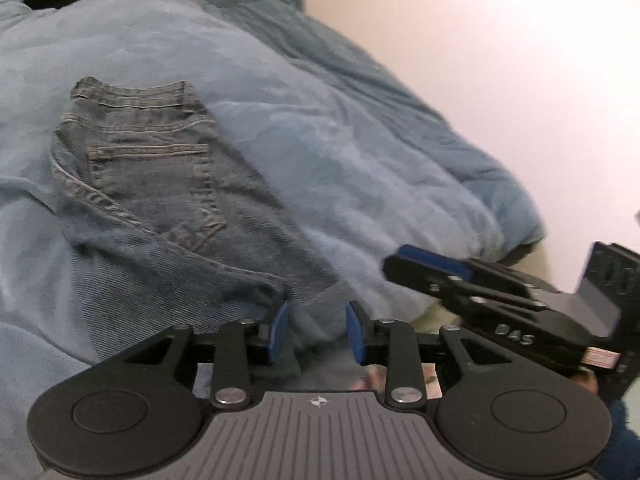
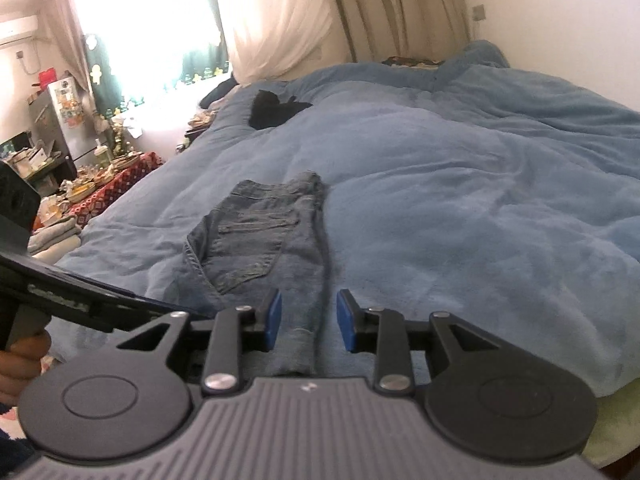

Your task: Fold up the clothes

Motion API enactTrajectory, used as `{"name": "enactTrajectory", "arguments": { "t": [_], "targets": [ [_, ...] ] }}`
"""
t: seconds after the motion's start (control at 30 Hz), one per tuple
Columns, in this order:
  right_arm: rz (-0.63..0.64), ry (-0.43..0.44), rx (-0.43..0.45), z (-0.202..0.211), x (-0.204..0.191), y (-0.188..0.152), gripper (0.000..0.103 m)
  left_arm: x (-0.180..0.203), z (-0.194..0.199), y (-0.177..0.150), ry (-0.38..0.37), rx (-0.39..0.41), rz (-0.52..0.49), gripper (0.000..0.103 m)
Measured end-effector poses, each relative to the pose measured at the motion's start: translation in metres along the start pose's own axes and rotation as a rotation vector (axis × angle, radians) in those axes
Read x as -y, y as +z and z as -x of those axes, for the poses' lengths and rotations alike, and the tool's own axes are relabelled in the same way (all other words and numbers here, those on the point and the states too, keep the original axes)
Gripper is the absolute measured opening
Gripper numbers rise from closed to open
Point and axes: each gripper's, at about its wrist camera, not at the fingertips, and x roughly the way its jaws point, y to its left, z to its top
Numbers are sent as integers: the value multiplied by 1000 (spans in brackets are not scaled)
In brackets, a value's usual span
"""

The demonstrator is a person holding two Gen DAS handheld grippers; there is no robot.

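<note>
Left wrist view looks down along the left gripper (image 1: 316, 330), tilted downward over a blue blanket (image 1: 340, 152) on a bed. Its blue pads (image 1: 280, 328) stand a moderate gap apart, and no cloth is pinched between them; denim lies beneath and just beyond the tips. The jeans (image 1: 160, 200) lie flat on the blanket, folded lengthwise into a narrow strip. Their long axis runs from the waistband at upper left down to the leg end near the gripper, so the waistband points away from the camera. A back pocket faces up. At far right the right gripper (image 1: 424, 266) reaches in sideways, its tip over the blanket near the bed's edge, apart from the jeans. From this side its gap cannot be judged.

Right wrist view has part of the left gripper's body at far left, with a hand (image 2: 22, 364) wrapped round its handle. The jeans (image 2: 264, 240) lie in the middle, running straight away from the camera, waistband far, leg end near. The right gripper (image 2: 308, 322) points downward along that axis. Its pads (image 2: 346, 322) are moderately parted, straddling the leg without pressing on it. A black garment (image 2: 276, 112) lies well beyond the jeans, and curtains (image 2: 320, 8) hang behind the bed.
</note>
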Motion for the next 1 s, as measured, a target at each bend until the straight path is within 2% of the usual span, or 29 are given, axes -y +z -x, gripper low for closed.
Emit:
{"name": "enactTrajectory", "arguments": {
  "t": [0.2,0.3,0.33,0.43,0.47,0.53,0.6,0.83,0.93,1.0],
  "targets": [
    [52,-11,-18,-3,-12,2,33,4,15,-1,-48,22,-12,30],
    [33,-5,-24,-2,-8,2,33,2,35,-2,-39,60,-39,30],
    [29,4,-24,-2,-8,3,33,0,39,-3,-9,67,-61,30],
    [55,42,-12,-2,-17,3,33,-10,50,-8,90,75,-113,16],
    [76,51,-11,-3,-22,3,33,-15,49,-10,126,69,-111,12],
    [98,75,-19,-9,-32,3,33,-28,45,-13,157,57,-79,10],
    [118,99,-30,-15,-42,3,30,-35,40,-18,143,50,-48,10],
    [170,164,-91,-38,-67,-5,27,-22,2,-31,134,10,-122,10],
    [178,140,-157,-57,-65,-17,26,-24,-1,-31,120,5,-119,10],
    [146,129,-168,-65,-54,-27,24,-31,5,-28,90,3,-83,10]
  ]
}}
